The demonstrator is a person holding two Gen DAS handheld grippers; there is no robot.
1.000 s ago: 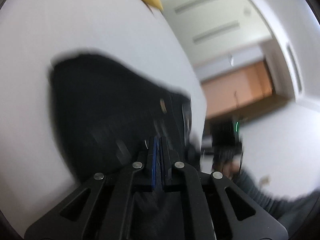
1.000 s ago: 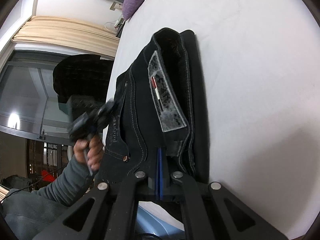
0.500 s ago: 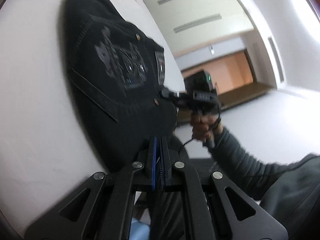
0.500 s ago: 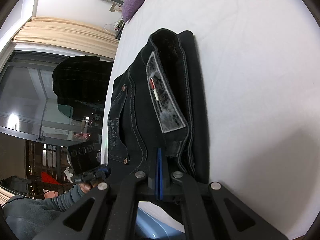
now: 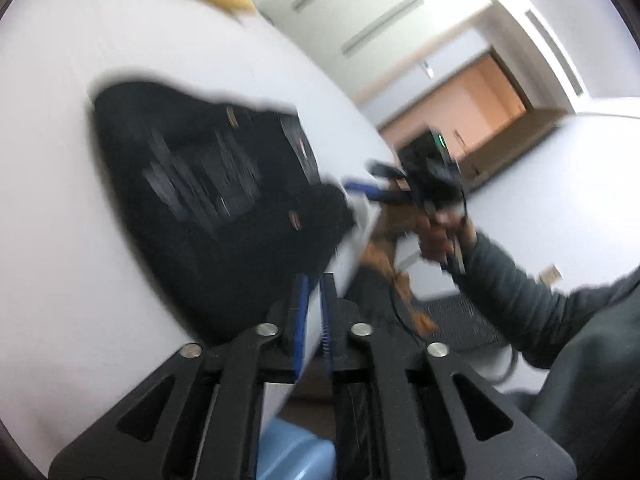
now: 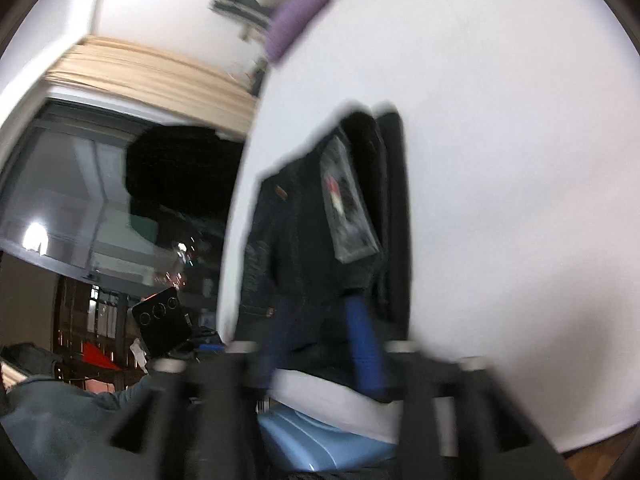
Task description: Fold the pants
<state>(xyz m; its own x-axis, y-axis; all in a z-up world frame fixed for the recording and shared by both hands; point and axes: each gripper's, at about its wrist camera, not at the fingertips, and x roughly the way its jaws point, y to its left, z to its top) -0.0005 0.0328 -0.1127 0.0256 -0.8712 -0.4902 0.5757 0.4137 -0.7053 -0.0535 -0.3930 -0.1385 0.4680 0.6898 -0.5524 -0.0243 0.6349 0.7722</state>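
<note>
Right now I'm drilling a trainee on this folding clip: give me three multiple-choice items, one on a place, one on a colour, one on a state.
1. Where do the pants lie?
A. on the white bed
B. on the floor
C. over a chair

2. What colour are the pants?
A. red
B. black
C. yellow

3. How does the right gripper stand?
A. shut on the pants
B. shut on a pillow
C. open, holding nothing

Answers:
1 A: the pants rest folded on the white bed, near its edge.
2 B: the cloth is black, with a grey patch.
3 C: the right gripper has just been opening; its blue fingers stand apart, clamping no cloth.
</note>
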